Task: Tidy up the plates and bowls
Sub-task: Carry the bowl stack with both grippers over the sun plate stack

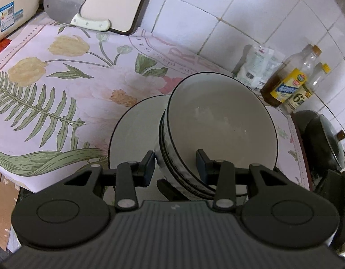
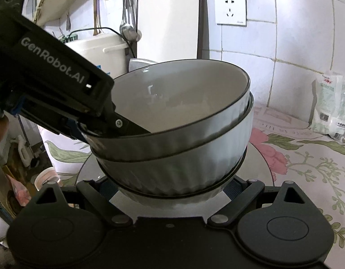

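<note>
Left gripper [image 1: 177,168] gripped the near rim of the stacked bowls [image 1: 219,123], one finger inside, one outside. Stack sat tilted above a white plate [image 1: 136,125] over the floral surface [image 1: 49,85]. Right gripper [image 2: 170,190] fingers flanked the lowest bowl's base; contact could not be told. Cleaver [image 1: 64,6] lay at the far edge.

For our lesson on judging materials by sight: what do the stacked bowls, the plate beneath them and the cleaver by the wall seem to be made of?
Stacked bowls: probably glazed ceramic; glossy white with dark rims, ribbed sides and soft reflections.
Plate: likely the same glazed ceramic; smooth pale face, thin dark rim.
Cleaver: dull grey metal blade, probably steel; cream handle with rivets, perhaps plastic.
</note>
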Motion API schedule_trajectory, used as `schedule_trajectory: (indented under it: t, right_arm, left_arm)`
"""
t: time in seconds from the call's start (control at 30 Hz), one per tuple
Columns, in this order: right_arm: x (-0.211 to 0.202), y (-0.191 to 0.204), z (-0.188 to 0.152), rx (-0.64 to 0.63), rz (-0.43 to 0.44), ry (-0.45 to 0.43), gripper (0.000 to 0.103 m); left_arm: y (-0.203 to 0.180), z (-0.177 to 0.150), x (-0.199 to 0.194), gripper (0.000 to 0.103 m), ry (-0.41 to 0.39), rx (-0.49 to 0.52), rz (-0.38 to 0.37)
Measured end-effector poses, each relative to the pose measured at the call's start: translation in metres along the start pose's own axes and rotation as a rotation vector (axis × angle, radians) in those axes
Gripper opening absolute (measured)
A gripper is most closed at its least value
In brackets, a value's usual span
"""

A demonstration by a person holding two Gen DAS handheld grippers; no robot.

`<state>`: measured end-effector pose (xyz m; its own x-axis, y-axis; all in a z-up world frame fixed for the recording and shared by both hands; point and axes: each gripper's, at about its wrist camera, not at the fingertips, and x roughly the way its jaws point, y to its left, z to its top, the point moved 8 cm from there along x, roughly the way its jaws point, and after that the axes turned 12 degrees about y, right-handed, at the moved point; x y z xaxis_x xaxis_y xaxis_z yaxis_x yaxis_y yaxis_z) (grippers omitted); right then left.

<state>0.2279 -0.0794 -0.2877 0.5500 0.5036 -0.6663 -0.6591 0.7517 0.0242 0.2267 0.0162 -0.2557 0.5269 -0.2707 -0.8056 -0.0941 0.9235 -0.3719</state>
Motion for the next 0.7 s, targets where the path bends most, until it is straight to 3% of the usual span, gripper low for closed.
schedule_trajectory:
  t: [0.7]
  right_arm:
    - [0.012, 0.002, 0.002, -0.015, -0.011, 0.094, 0.096]
  left_arm:
    - [0.015, 0.006, 0.009, 0.038, 0.036, -0.078, -0.045]
